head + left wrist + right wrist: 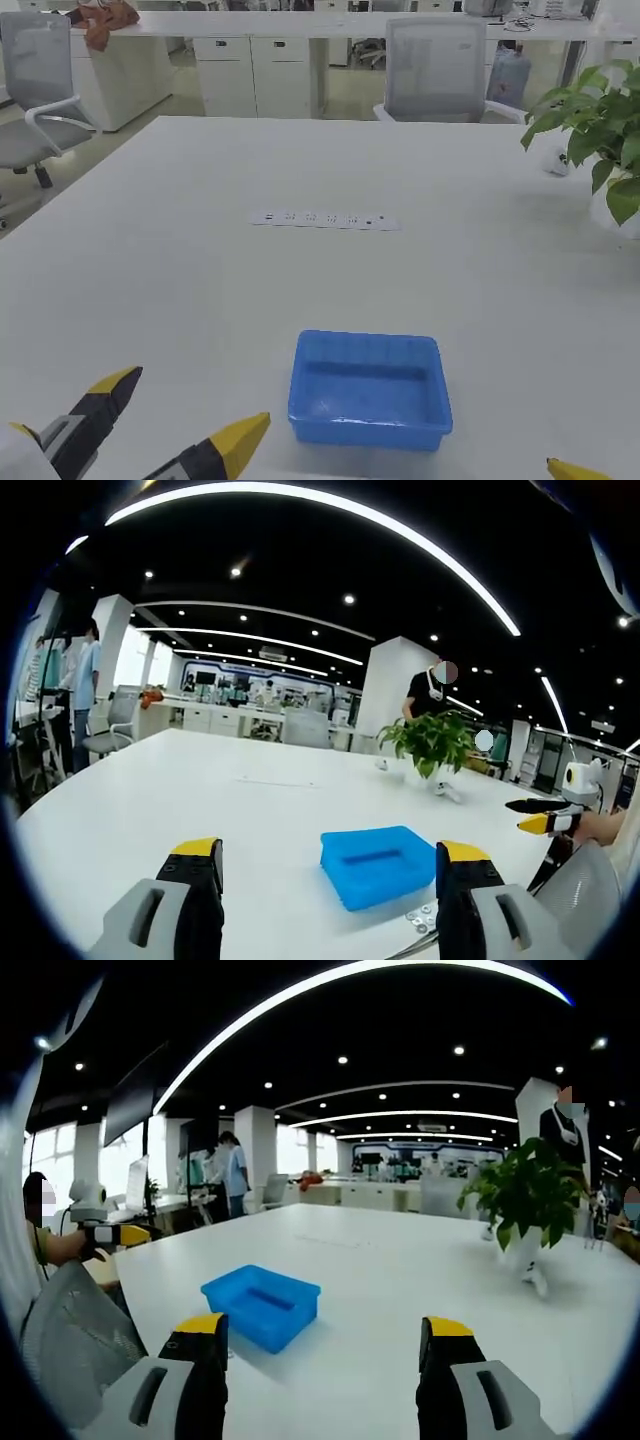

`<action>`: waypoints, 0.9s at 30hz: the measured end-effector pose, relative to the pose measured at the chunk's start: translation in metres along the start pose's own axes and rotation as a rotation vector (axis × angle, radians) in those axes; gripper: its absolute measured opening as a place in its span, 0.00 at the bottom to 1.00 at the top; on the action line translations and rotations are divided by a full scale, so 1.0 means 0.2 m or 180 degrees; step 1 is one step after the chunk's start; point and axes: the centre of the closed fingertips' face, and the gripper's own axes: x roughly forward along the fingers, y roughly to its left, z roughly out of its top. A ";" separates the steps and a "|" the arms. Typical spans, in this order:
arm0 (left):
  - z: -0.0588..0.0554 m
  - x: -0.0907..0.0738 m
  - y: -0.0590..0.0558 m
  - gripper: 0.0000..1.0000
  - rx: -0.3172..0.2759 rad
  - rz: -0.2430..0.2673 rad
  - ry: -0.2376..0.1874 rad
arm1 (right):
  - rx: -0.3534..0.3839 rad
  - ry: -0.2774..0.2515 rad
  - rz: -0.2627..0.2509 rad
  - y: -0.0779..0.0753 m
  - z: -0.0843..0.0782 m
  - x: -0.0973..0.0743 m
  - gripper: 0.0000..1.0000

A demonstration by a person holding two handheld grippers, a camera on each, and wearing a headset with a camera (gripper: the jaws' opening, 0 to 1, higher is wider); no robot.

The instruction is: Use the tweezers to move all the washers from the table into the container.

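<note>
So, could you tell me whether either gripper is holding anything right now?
Nothing is held: the left gripper and right gripper are both open and empty.

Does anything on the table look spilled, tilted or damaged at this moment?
Nothing stands out. The blue rectangular plastic container sits upright on the white table, and the small metal washers lie beside it in a cluster.

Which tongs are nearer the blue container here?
Left, by a little. The left tongs sit just left of the blue container; the right tongs lie farther off to its right.
</note>
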 end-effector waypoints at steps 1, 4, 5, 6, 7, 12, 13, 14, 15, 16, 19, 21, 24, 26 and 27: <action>0.00 0.00 0.00 0.89 -0.0003 0.0006 -0.0001 | 0.0004 -0.0005 -0.0002 0.00 0.00 0.00 0.77; 0.00 0.00 0.01 0.89 -0.0013 0.0015 -0.0012 | 0.0004 -0.0002 0.0001 0.00 0.00 0.00 0.77; 0.00 0.00 0.01 0.89 -0.0013 0.0018 -0.0012 | 0.0003 0.0000 0.0002 0.00 0.00 0.00 0.77; 0.00 0.00 0.01 0.89 -0.0014 0.0020 -0.0014 | 0.0000 0.0005 0.0001 0.00 0.00 0.00 0.77; 0.00 0.00 0.01 0.89 -0.0017 0.0021 -0.0014 | 0.0000 0.0004 0.0000 0.00 0.00 0.00 0.77; 0.00 0.00 0.01 0.89 -0.0007 0.0020 0.0001 | 0.0015 -0.0024 -0.0032 -0.01 0.01 -0.01 0.77; 0.00 0.00 0.01 0.89 -0.0006 0.0020 0.0005 | 0.0017 -0.0028 -0.0037 -0.01 0.01 -0.01 0.77; 0.00 0.00 0.01 0.89 -0.0003 0.0022 0.0003 | 0.0020 -0.0028 -0.0042 -0.01 0.01 -0.01 0.77; 0.00 0.00 0.01 0.89 -0.0002 0.0023 0.0000 | 0.0016 -0.0026 -0.0043 -0.01 0.01 -0.01 0.78; 0.00 0.00 0.01 0.89 -0.0007 0.0017 0.0003 | 0.0004 -0.0020 -0.0048 -0.01 0.01 -0.01 0.78; -0.01 0.00 0.00 0.90 0.0013 -0.0002 0.0024 | -0.0049 -0.0014 -0.0061 -0.01 0.02 0.00 0.79; -0.01 0.00 0.00 0.90 0.0025 -0.0015 0.0036 | -0.0106 -0.0010 -0.0073 -0.01 0.02 -0.01 0.78; -0.01 0.00 0.00 0.90 0.0032 -0.0015 0.0029 | -0.0136 -0.0021 -0.0081 -0.01 0.04 -0.01 0.77; 0.00 0.00 0.00 0.90 0.0033 0.0003 0.0028 | -0.0161 -0.0008 -0.0076 -0.01 0.04 0.00 0.76; 0.00 0.00 0.00 0.90 0.0026 0.0003 0.0020 | -0.0180 0.0016 -0.0072 -0.01 0.04 0.00 0.77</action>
